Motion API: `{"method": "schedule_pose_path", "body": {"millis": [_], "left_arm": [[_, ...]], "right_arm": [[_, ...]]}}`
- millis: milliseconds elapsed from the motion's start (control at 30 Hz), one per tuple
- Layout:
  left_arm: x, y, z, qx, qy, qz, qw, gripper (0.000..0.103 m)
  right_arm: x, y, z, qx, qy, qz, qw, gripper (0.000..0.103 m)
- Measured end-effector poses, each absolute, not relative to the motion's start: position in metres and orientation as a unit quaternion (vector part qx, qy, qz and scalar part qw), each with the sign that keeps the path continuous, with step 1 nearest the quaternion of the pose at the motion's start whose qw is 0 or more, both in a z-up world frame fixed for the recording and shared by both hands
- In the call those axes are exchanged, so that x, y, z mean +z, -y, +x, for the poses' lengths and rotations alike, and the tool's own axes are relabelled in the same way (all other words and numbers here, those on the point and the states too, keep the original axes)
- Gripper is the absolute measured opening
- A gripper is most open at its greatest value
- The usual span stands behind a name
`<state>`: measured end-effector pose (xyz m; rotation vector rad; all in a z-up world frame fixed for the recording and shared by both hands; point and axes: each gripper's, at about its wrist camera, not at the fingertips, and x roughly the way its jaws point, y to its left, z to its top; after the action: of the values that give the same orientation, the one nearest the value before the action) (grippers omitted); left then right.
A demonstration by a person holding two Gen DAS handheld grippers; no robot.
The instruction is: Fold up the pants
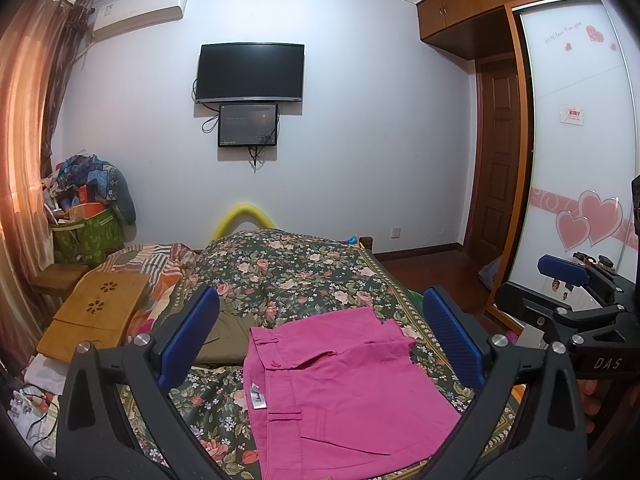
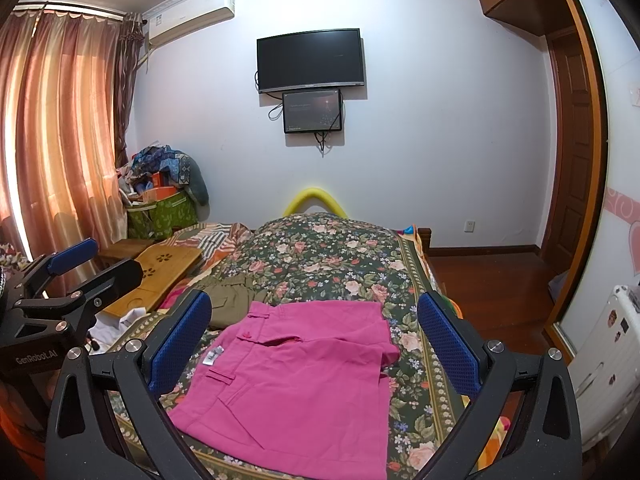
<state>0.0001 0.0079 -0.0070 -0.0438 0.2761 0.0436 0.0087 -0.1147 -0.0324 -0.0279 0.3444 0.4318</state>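
Pink pants lie folded into a flat rectangle on the flowered bedspread, waistband and white label toward the left. My left gripper hovers above them, open, blue pads spread wide with nothing between. My right gripper is open too, above the same pants, also holding nothing. In the left wrist view the right gripper shows at the right edge; in the right wrist view the left gripper shows at the left edge.
An olive-green garment lies folded just left of the pink pants. A bamboo lap tray rests at the bed's left side. A wardrobe and wooden floor are on the right, curtains on the left.
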Motion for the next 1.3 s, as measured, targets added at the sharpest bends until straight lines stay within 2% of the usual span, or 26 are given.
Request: {"method": "schedule_pose_path", "body": {"millis": [833,1033,1300], "left_arm": [[-0.009,-0.009,0.015,0.007,-0.151,-0.020,0.988,0.103],[-0.023,-0.020,0.051,0.014,-0.185,-0.005,0.983,0.103],[-0.071,-0.047,0.131,0.033,-0.249,0.002,0.968,0.103]], "right_arm": [[-0.037,0.116,0.019,0.211,-0.181,-0.012,0.961,0.103],[-0.053,0.118,0.043,0.210,-0.203,-0.030,0.956,0.103],[-0.094,0.127,0.115,0.197,-0.281,-0.034,0.939,0.102]]}}
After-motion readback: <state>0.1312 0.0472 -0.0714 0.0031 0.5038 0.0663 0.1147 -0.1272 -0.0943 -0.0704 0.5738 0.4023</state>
